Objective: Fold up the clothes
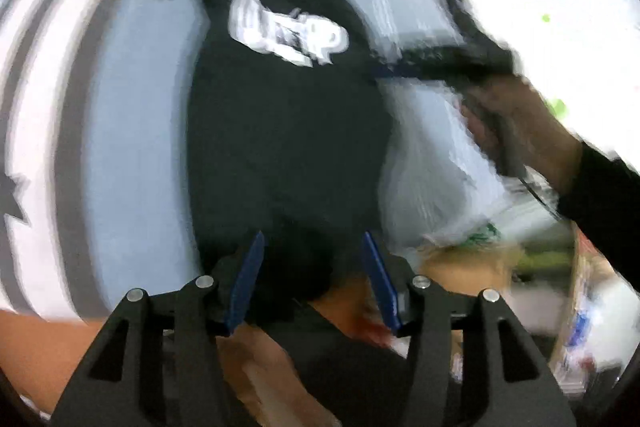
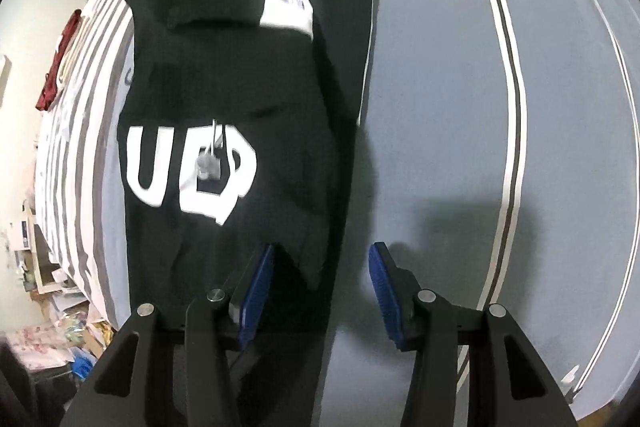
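Note:
A black hoodie (image 2: 240, 75) with large white letters (image 2: 188, 171) lies in a long narrow strip on a grey-blue sheet (image 2: 440, 107). A white drawstring (image 2: 208, 163) rests on the letters. My right gripper (image 2: 322, 251) stands open just above the hoodie's near right edge, its left pad over the cloth and its right pad over the sheet. The left wrist view is blurred. There the hoodie (image 1: 280, 131) runs up the middle, and my left gripper (image 1: 312, 239) is open over its near end, the pads clear of the cloth. A hand (image 1: 528, 131) holds the right gripper (image 1: 452, 61) at the hoodie's right side.
White and grey stripes (image 2: 76, 131) border the sheet on the left, thin stripes (image 2: 512, 107) on the right. Past the bed's left edge lie floor clutter (image 2: 60, 327) and a red garment (image 2: 60, 63). A pale plastic bag (image 1: 440, 187) shows beside the hoodie.

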### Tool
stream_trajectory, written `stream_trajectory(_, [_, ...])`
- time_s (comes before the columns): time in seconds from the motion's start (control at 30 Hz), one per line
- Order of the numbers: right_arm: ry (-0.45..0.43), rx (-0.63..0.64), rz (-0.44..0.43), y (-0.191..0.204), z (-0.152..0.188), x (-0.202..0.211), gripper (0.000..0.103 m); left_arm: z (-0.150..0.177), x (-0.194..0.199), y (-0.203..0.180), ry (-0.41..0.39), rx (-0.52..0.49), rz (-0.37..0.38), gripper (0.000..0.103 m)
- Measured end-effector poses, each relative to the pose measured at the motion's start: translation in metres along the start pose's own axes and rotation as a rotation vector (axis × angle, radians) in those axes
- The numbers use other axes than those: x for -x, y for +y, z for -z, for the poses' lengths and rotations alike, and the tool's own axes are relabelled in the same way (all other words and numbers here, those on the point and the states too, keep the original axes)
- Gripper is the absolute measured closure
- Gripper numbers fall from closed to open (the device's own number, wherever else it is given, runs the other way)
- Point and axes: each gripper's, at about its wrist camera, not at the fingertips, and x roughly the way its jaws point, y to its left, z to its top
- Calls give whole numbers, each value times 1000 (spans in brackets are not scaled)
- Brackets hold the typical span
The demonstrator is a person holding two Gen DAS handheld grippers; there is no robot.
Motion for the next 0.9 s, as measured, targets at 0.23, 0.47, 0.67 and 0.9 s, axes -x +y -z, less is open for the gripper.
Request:
stream_trajectory(0.23, [1,-15,-64,12,43,8,58,-96,-35,46,-196,98,-199,54])
stream_trajectory(0.47, [28,17,-116,41,93,-18,70,-151,-59,38,-247,43,-247,54])
stream_trajectory(0.67, [53,130,-71,50,118,-17,102,-164,-60,29,-259,-1,-260,54])
stream_trajectory(0.9, [154,54,-72,30,136,-32,90,-168,-58,45,-249,60,-280,54])
